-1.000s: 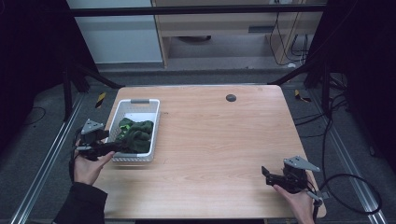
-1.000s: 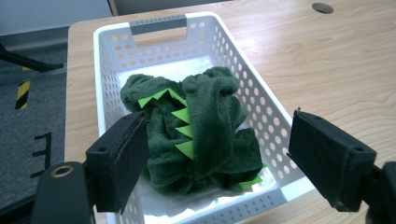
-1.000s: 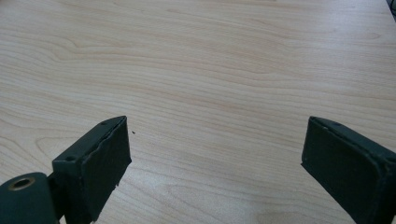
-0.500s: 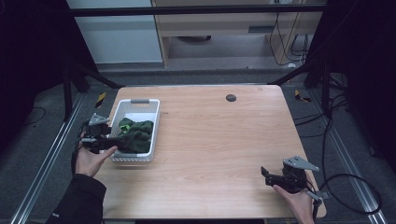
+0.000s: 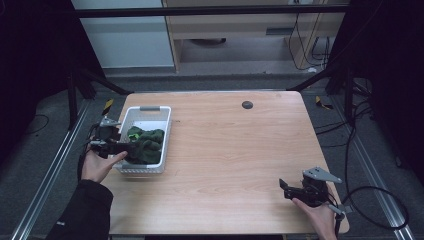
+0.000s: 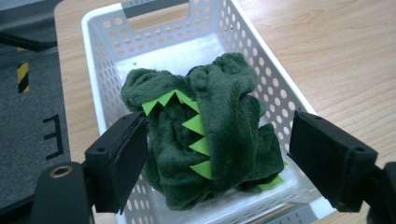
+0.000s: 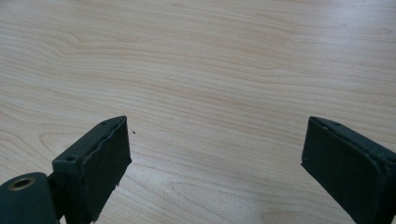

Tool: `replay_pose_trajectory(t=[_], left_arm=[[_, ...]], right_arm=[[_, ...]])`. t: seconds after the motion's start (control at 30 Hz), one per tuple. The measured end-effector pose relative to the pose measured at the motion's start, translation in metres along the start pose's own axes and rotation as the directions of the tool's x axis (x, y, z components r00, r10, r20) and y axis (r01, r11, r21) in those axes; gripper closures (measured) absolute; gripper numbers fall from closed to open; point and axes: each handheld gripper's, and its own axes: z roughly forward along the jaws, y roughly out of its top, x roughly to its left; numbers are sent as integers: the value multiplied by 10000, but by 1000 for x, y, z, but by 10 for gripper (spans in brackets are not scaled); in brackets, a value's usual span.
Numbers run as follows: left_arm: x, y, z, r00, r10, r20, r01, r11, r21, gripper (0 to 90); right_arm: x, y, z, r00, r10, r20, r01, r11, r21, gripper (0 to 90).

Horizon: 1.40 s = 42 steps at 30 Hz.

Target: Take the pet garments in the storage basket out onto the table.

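Reaching into the white basket (image 6: pixel 105 70), the left gripper (image 6: pixel 219 154) has open fingers around the green toy (image 6: pixel 210 135); squeezing its fat middle should work best.

The right gripper (image 7: pixel 215 163) waits open over the tabletop (image 7: pixel 210 56).

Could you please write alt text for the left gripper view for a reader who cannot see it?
The open left gripper straddles a dark green plush toy with bright green felt spikes, lying in a white perforated basket on a light wooden table. One jaw seems to touch the plush.
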Motion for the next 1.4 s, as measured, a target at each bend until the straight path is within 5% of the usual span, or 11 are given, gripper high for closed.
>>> replay_pose_trajectory(t=[0.97,1.4], left_arm=[[-7,17,27,9981,586,186,-605,9892,1333,224],[-10,19,41,9957,881,272,-919,9707,2222,317]], right_arm=[[1,0,1,9998,53,-168,-50,9999,165,78],[1,0,2,9998,58,-186,-54,9997,224,77]])
